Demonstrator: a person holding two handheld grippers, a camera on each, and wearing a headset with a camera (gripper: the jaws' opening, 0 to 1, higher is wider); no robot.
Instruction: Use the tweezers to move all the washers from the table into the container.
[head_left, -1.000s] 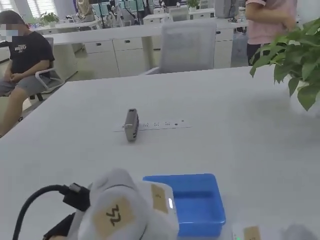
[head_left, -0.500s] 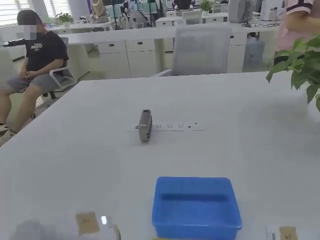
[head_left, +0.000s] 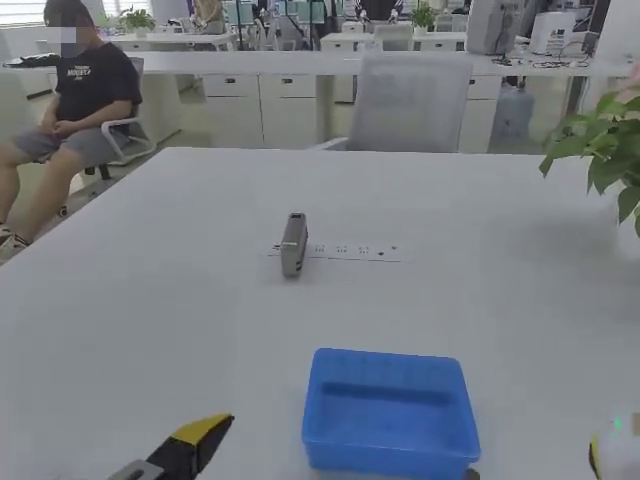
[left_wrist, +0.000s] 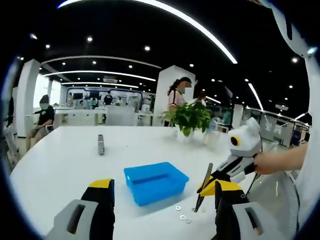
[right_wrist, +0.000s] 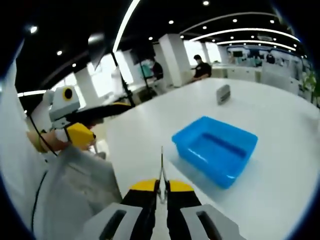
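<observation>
Right gripper (right_wrist: 162, 187): jaws pressed together on the tweezers (right_wrist: 161, 162), which stick straight out between the yellow tips. A hand (left_wrist: 272, 162) holds it over the near right part of the tabletop (head_left: 150, 300).
Tweezers: tilted with the point down, the tip close beside the washers (left_wrist: 182, 217) (too thin to tell whether its two arms are together).
Left gripper (left_wrist: 165, 187): jaws wide apart, over the near left part of the tabletop, with the container (left_wrist: 155, 181) showing between them further out.
Washers: a few small pale rings lying flat on the tabletop, close together, just off the container's near right corner and outside it.
Container: blue, shallow, rectangular and open-topped, sitting flat near the middle of the tabletop's near edge. Its inside shows plain blue floor and walls.
Mid tabletop: a small grey box (head_left: 292, 243) stands at the left end of a flush socket strip (head_left: 350, 250), well apart from the container.
Far right edge: leaves of a plant (head_left: 600, 150).
Beyond the tabletop: a grey chair (head_left: 405, 100) at the far edge and a seated person (head_left: 75, 100) at far left.
</observation>
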